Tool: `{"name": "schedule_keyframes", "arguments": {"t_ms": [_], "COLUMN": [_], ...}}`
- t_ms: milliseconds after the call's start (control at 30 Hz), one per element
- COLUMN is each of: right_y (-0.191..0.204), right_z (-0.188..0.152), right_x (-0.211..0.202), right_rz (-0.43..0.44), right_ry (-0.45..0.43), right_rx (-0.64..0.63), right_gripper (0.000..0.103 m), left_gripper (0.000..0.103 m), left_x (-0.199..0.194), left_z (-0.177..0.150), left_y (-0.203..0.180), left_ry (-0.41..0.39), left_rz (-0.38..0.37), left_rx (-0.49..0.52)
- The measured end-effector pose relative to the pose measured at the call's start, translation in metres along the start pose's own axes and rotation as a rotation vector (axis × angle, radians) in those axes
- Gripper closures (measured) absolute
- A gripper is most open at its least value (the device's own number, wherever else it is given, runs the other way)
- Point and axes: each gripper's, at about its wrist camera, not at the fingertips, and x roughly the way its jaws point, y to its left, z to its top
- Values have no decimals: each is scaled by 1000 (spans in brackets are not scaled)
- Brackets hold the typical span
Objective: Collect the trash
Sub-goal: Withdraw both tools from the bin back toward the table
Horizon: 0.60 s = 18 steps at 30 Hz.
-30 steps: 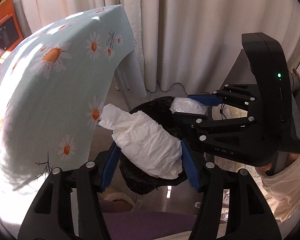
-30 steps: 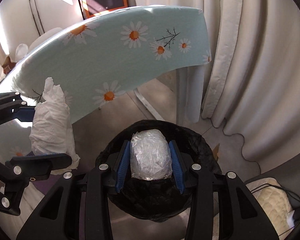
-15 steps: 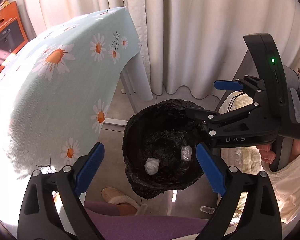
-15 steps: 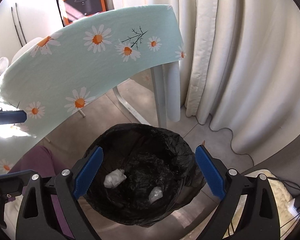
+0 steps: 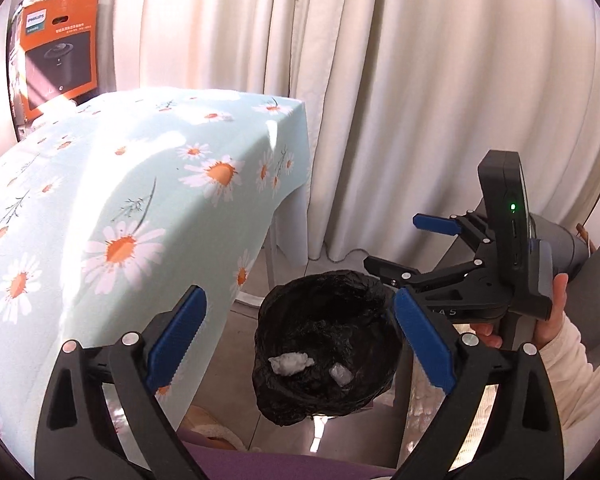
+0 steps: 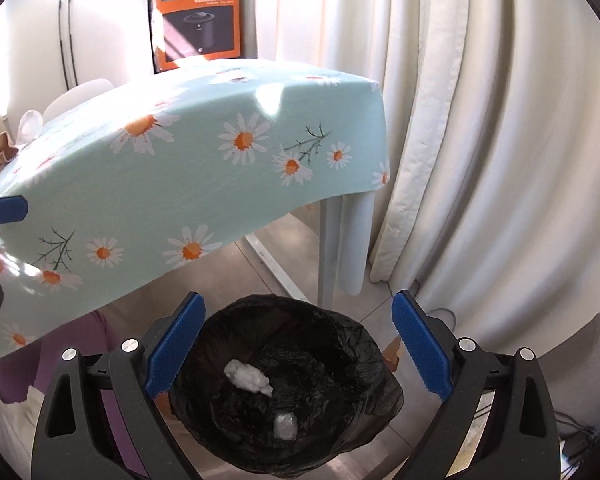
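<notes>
A bin lined with a black bag point(image 5: 324, 344) stands on the floor beside the table; it also shows in the right wrist view point(image 6: 288, 396). Inside lie a crumpled white tissue point(image 5: 290, 363) point(image 6: 247, 376) and a small clear plastic wad point(image 5: 341, 374) point(image 6: 285, 426). My left gripper point(image 5: 300, 344) is open and empty above the bin. My right gripper point(image 6: 298, 350) is open and empty above it too; it shows in the left wrist view point(image 5: 416, 260) at the bin's right rim.
A table with a light blue daisy cloth point(image 5: 112, 216) point(image 6: 204, 168) stands left of the bin, its white leg point(image 6: 350, 244) close by. Cream curtains point(image 5: 420, 100) hang behind. An orange box point(image 6: 198, 20) sits at the table's far end. Cables point(image 6: 576, 436) lie at right.
Both grippers opened and dropped their loads: the tissue and the plastic wad now lie in the bin. Both grippers have since risen higher above it.
</notes>
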Motion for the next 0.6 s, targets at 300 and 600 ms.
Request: {"name": "schedule_keyframes", "arguments": {"t_ms": [300,600], "right_y": [54,129], "right_z": [46,74], "right_x": [-36,-46], "right_rz": [115,309], "right_ry": [-159,-178], "right_rx": [-124,-254], "right_gripper": [10,10], "left_gripper": [10,6], "left_x": [-90,-156], "left_z": [7,-14], "left_y": [39,87], "left_ry": [-184,-214], "left_rz": [183,247], "left_rx": [-44,-147]}}
